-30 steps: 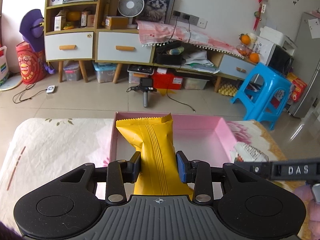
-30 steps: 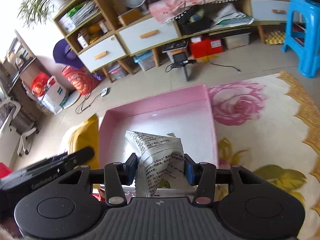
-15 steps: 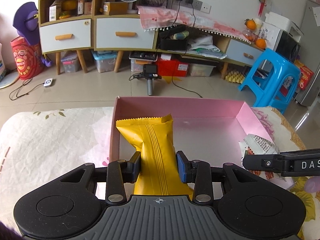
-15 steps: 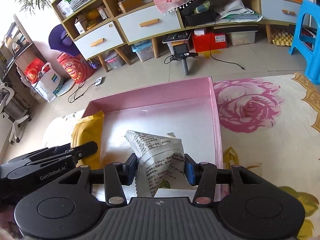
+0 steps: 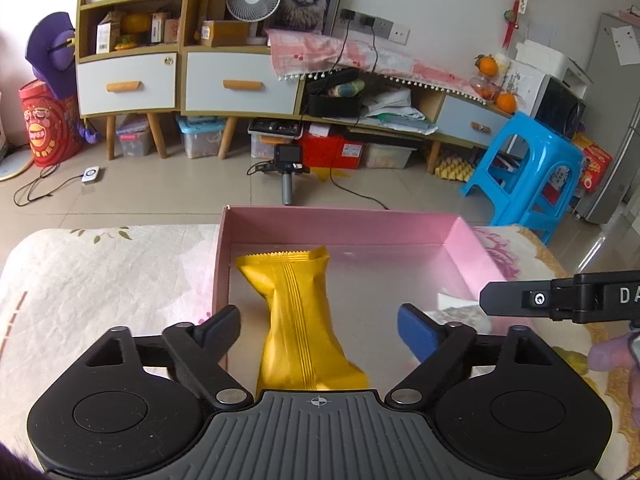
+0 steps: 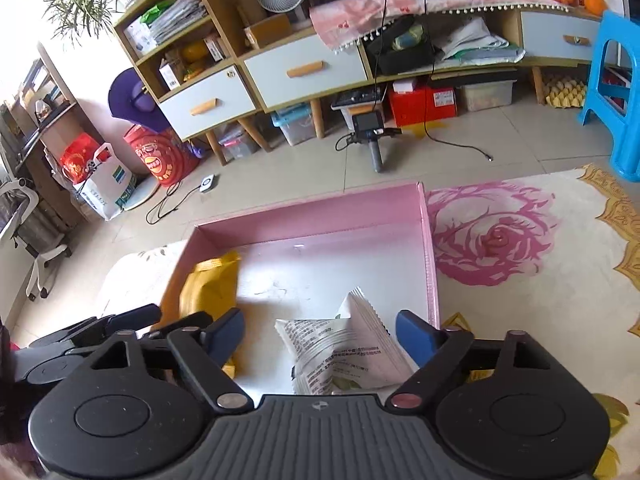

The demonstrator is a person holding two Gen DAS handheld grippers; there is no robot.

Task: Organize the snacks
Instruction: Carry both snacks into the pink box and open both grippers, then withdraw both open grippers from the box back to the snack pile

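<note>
Change since the earlier frame: both packets, then pinched upright between closed jaws, now lie released in the pink tray; the jaws of both tools have just been opening. Left hand-held gripper: jaws spread wide, pads clear of the yellow snack packet, which rests lengthwise between them by the tray's left wall. Right hand-held gripper: likewise wide open, holding nothing; the white printed snack packet lies between its fingers near the tray's right wall, crumpled, one corner raised. Packets well apart, one to each side, apparently to leave the middle free for further snacks. Tray sits on a floral cloth over the bench. Status, judged: two items deposited.
</note>
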